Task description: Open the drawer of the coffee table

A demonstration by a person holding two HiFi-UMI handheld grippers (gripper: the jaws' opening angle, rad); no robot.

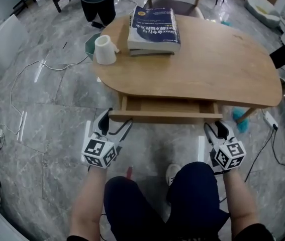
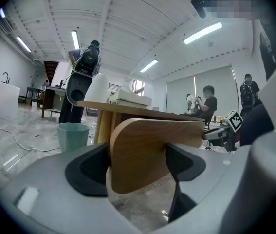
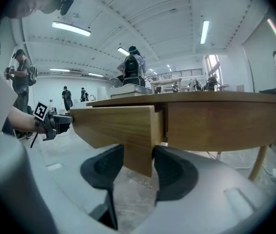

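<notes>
Both ends of the drawer front are clamped, jaws tight on the wood: left gripper on the left end, right gripper on the right end. Drawer sits part-way out from under the coffee table. Stacked books and a white cup stand near each other on the table's far side.

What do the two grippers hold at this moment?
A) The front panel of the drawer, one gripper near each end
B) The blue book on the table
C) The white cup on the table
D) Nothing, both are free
A: the left gripper and the right gripper each have their jaws closed on the light wooden drawer front, near its left and right ends.
</notes>
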